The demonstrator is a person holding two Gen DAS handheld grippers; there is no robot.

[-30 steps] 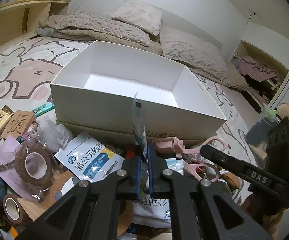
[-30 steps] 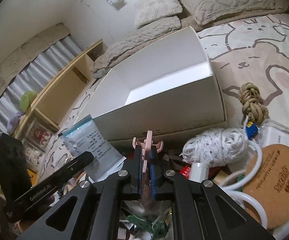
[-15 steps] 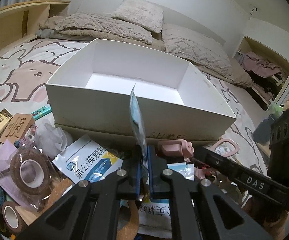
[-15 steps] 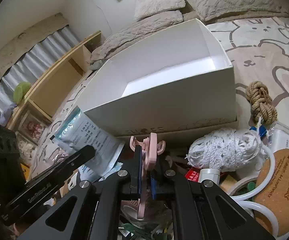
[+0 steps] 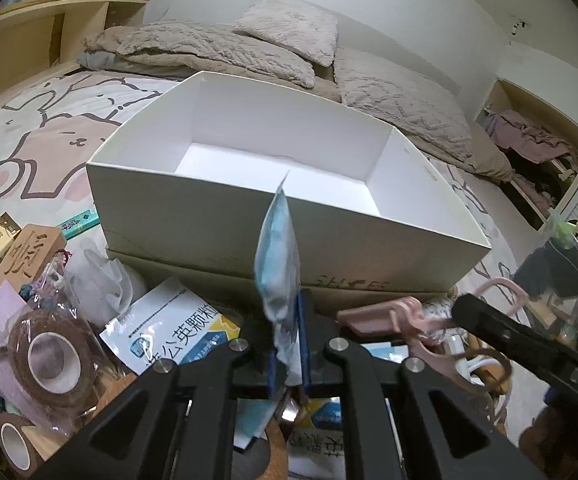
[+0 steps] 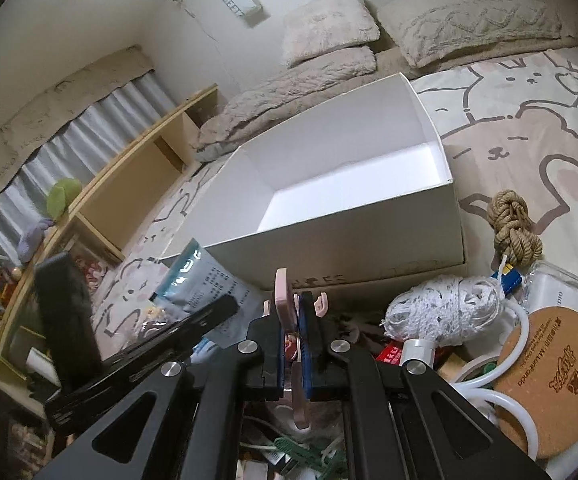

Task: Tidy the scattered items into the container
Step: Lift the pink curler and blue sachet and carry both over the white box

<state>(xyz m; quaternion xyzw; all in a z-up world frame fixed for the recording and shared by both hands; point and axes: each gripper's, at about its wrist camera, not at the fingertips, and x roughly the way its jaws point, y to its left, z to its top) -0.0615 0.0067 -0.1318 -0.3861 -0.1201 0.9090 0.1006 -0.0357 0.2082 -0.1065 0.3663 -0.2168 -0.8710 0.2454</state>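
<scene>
sachet (image 5: 279, 256): blue/white foil packet, pinched at its lower end by left gripper (image 5: 288, 360); stands edge-on to the left wrist cam, long axis near vertical, free top corner pointing up and slightly twd the box. Held above the clutter, just short of the near wall, not over the opening yet.
clip (image 6: 284, 304): pink plastic clip/hanger, clamped in right gripper (image 6: 293, 344); long axis runs along the fingers, hooked end poking out fwd twd the box. Also short of the near wall.
fingers: both pairs closed tight on their item, no gap showing beside either.
box (image 5: 409, 232): white shoe box, open top, inside looks bare; sits on its lid on the bunny-print bedspread (image 6: 529, 128). Near wall stands betw both grippers and the opening.
risk 1: sachet is limp, gripped low; top could flop and catch the near rim if carried in too low, then fold or slip out.
risk 2: the 2 grippers are close, left one's body just beside the clip in right cam; moving in together could knock them.
risk 3: clip hooks could snag the rim or stay hung on a pad at release.
surrounds: tape rolls (image 5: 51, 360), 2nd printed sachet (image 5: 177, 332) to the left; yarn ball (image 6: 445, 312), cork coaster (image 6: 549, 384), rope knot (image 6: 515, 228) to the right, all still outside box.
</scene>
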